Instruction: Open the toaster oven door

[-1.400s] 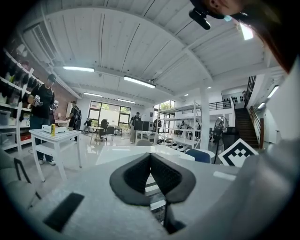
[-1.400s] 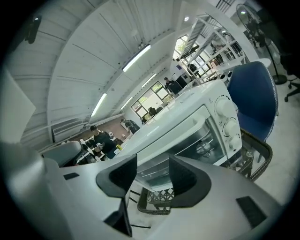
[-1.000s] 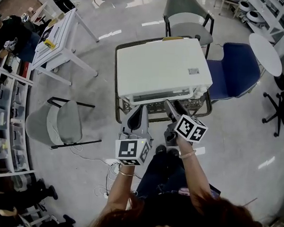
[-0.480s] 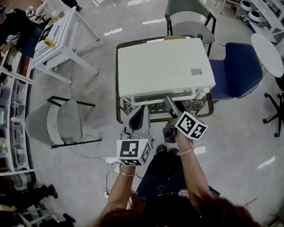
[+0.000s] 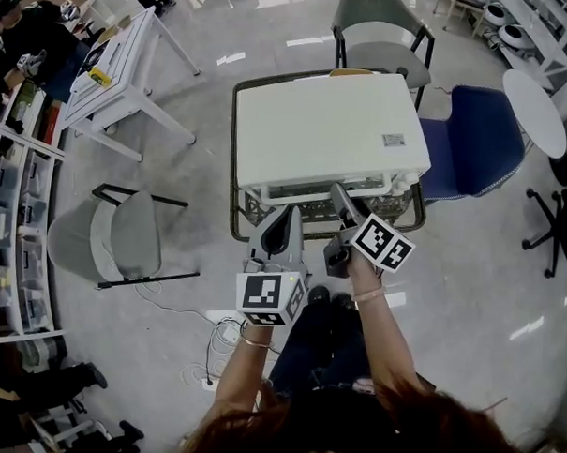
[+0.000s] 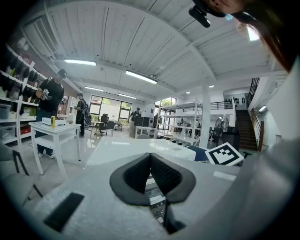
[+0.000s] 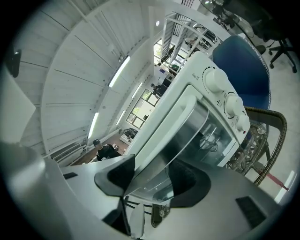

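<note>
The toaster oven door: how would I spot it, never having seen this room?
Find the white toaster oven on the dark-framed table, with a blue chair beside it. Its door is the front panel: the only clear glass part, edged by a long white handle bar, beside the round knobs.

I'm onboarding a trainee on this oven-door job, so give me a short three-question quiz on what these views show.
1. True or false: the left gripper has the glass door of the white toaster oven between its fingers.
2. What stands beside the oven at the head view's right? A) a blue padded chair B) a red plastic stool C) a green bin
3. What lies between the fingers of the right gripper?
Key: 1 false: its fingers are together, holding nothing. 2 A. 3 The glass door's edge; those fingers are closing, the edge between them.
</note>
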